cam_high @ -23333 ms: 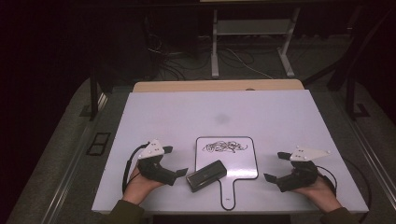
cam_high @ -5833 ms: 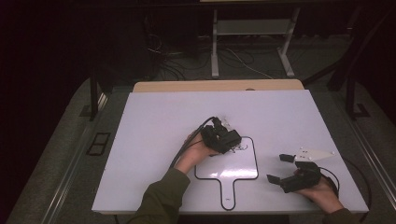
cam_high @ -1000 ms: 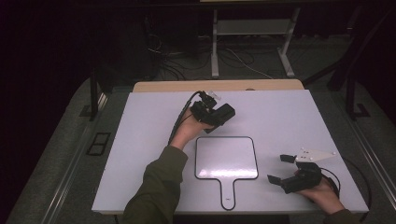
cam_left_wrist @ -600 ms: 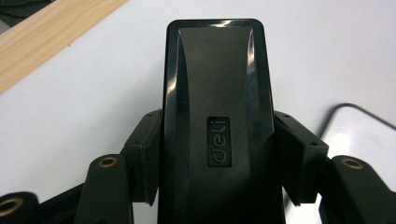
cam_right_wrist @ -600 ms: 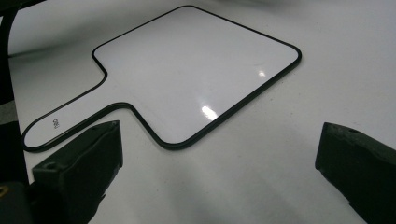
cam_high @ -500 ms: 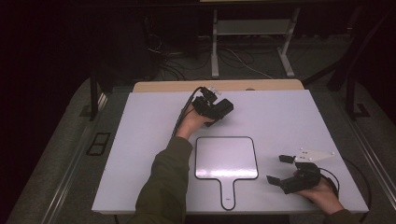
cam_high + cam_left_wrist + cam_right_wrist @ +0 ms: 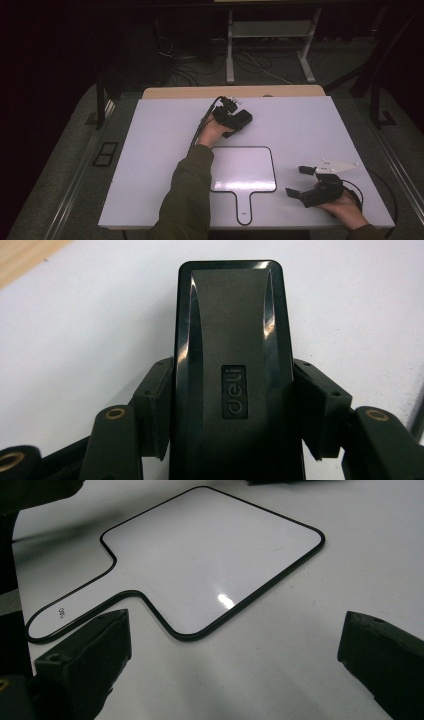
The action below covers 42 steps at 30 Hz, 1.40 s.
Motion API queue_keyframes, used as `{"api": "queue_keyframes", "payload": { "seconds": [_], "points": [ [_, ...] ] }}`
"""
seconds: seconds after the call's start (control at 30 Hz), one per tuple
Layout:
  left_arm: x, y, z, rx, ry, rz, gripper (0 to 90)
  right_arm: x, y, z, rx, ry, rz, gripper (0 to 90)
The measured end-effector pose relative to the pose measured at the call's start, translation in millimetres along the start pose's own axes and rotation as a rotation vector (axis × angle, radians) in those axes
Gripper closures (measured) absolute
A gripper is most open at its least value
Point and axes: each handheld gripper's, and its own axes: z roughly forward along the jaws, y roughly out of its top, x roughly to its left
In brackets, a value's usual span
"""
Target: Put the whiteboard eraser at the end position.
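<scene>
A white surface (image 7: 150, 165) carries a paddle-shaped whiteboard (image 7: 242, 167) with a black rim, lying flat near the front edge, its handle toward the person. A strip of bare wood (image 7: 190, 92) shows along the far edge.

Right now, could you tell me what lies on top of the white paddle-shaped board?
The white paddle-shaped board shows a bare, clean face with only a glare spot. The person's sleeve covers its left edge, so that strip cannot be checked.

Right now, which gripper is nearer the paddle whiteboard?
Right. The right gripper sits open just beside the whiteboard, off its lower right corner. The left gripper is past its far edge, shut on the eraser.
</scene>
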Motion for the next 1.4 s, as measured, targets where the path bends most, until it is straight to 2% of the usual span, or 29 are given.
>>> {"api": "queue_keyframes", "payload": {
  "seconds": [0.07, 0.27, 0.4, 0.5, 0.63, 0.73, 0.87, 0.93, 1.1, 1.23, 1.4],
  "points": [
    [0.0, -0.6, 3.2, 0.011, 0.01, 0.001, 38.9, -0.1, -0.2, 0.1, -0.001, -0.001, 0.003, 0.0],
    [-0.4, -2.0, 3.6, -0.004, 0.005, 0.002, 38.4, -1.1, -0.8, -0.1, -0.003, 0.0, 0.004, 0.0],
    [0.9, -2.2, 2.7, -0.023, -0.005, -0.016, 37.7, -2.3, -1.6, -0.1, -0.001, 0.001, 0.006, 0.0],
    [1.2, -1.5, 1.5, -0.043, -0.009, -0.025, 35.9, -2.9, -1.5, -0.3, -0.004, -0.001, 0.006, 0.0],
    [0.9, -1.4, -1.2, -0.043, -0.004, -0.023, 32.1, -5.3, -0.6, 1.0, -0.001, -0.003, 0.0, 0.0],
    [1.7, -1.2, -6.0, -0.054, -0.012, -0.029, 30.2, -8.3, 0.9, 2.6, 0.0, -0.003, 0.001, 0.0],
    [1.4, -0.4, -10.3, -0.063, -0.016, -0.025, 26.9, -11.3, 1.4, 4.7, -0.006, 0.02, 0.02, 0.0],
    [0.9, -0.1, -13.3, -0.07, -0.005, -0.022, 25.2, -11.3, 1.6, 5.6, -0.003, 0.027, 0.017, 0.0],
    [-0.4, -0.5, -22.6, -0.089, -0.009, 0.001, 21.5, -11.6, 2.2, 7.0, -0.001, 0.035, 0.025, 0.0],
    [-5.3, -5.5, -32.1, -0.12, -0.012, -0.014, 20.3, -10.8, 3.3, 9.0, 0.009, 0.044, 0.021, 0.0],
    [-9.1, -14.1, -42.2, -0.136, -0.021, -0.006, 17.8, -9.4, 3.3, 9.6, 0.014, 0.043, 0.017, 0.0]
  ]
}}
